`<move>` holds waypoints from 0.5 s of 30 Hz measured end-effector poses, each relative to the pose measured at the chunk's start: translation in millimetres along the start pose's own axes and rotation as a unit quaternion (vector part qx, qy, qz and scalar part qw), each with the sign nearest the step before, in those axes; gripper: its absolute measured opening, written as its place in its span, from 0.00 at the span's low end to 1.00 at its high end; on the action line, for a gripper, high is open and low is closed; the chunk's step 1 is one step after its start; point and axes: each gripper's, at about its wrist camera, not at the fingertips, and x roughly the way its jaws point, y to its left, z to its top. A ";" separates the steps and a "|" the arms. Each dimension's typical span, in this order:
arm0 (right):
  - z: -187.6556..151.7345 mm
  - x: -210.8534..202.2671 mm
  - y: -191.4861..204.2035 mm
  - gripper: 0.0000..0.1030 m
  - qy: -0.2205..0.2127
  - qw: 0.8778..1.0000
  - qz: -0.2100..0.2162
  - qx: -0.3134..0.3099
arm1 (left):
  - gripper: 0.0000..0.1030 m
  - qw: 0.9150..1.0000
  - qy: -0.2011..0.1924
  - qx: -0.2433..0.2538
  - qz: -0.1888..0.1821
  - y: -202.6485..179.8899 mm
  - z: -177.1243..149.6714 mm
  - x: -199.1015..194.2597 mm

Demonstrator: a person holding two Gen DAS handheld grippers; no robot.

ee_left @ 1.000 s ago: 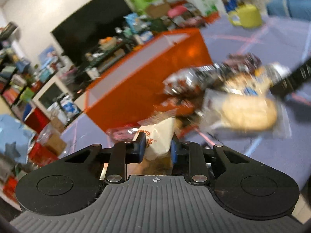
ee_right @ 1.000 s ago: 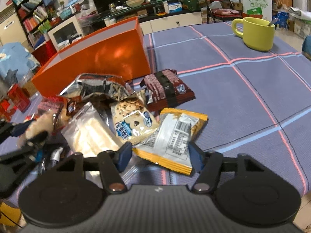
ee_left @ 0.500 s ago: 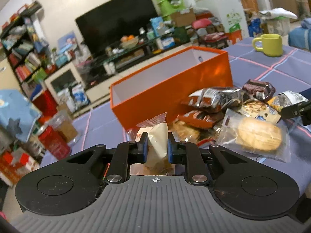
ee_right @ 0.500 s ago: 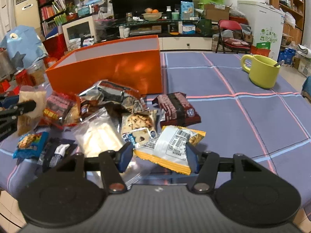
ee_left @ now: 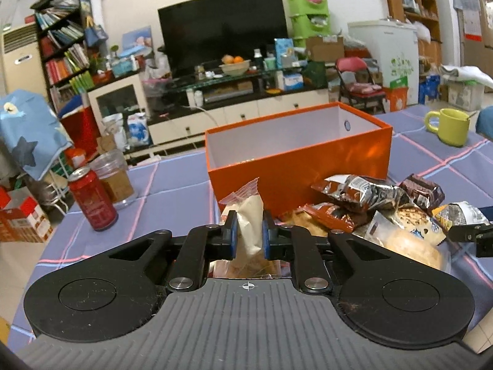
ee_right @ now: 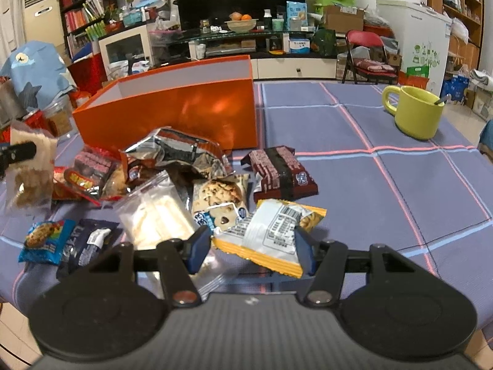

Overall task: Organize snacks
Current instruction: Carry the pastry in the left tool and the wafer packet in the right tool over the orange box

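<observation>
Carrying a snack to the box

The left gripper (ee_left: 249, 231) clamps a pale snack packet (ee_left: 250, 215), lifted before the orange box (ee_left: 295, 157); next, raise it over the rim. The right gripper (ee_right: 252, 251) hangs spread.

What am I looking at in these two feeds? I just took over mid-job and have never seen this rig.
There is no robot arm: a person holds a two-finger gripper in each hand, with a fisheye camera on each looking along its fingers. In the left wrist view, the left gripper is shut on a pale snack packet, with the open orange box beyond it. In the right wrist view, the right gripper is open and empty, hovering by a yellow-edged packet in a pile of snacks. A yellow mug stands farther back on the blue checked tablecloth.
</observation>
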 end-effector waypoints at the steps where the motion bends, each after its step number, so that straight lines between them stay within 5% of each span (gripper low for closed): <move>1: -0.1 -0.6 1.4 0.58 -0.002 1.000 -0.001 -0.005 | 0.00 1.000 0.000 0.000 -0.002 1.2 0.8 0.4; 15: 3.8 -29.3 20.3 0.57 -0.069 0.995 -0.013 -0.075 | 0.00 1.000 -0.018 0.004 -0.004 1.1 7.9 -10.5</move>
